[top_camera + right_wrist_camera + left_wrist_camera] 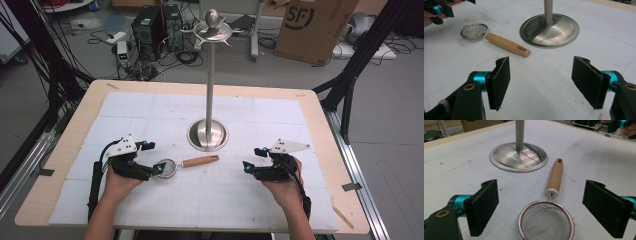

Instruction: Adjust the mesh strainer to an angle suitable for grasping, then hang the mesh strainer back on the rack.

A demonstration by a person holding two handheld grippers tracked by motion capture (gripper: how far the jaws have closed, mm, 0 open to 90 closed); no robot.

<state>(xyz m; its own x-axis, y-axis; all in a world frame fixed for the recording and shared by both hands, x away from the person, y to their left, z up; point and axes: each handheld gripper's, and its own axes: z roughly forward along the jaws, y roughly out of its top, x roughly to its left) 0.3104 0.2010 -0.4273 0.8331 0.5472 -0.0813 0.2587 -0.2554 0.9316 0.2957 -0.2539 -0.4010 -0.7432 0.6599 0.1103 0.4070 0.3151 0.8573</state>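
Left gripper view: strainer (546, 220) flat on the bench (454, 170), near the stand (519, 157), between wide-open left gripper (540, 208) fingers. Risk of pinching the thin rim, tipping it; right gripper (251, 161) fingers open, empty

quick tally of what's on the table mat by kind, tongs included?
Strainer, wooden handle: 1
Steel stand with hooks: 1
Tongs: 2, left tongs and right tongs, both open
Total: 4

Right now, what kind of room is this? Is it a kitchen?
Probably a lab or workshop, not a kitchen: computer towers and tangled cables sit on the floor, a cardboard box stands behind, and the table carries a gridded white mat.
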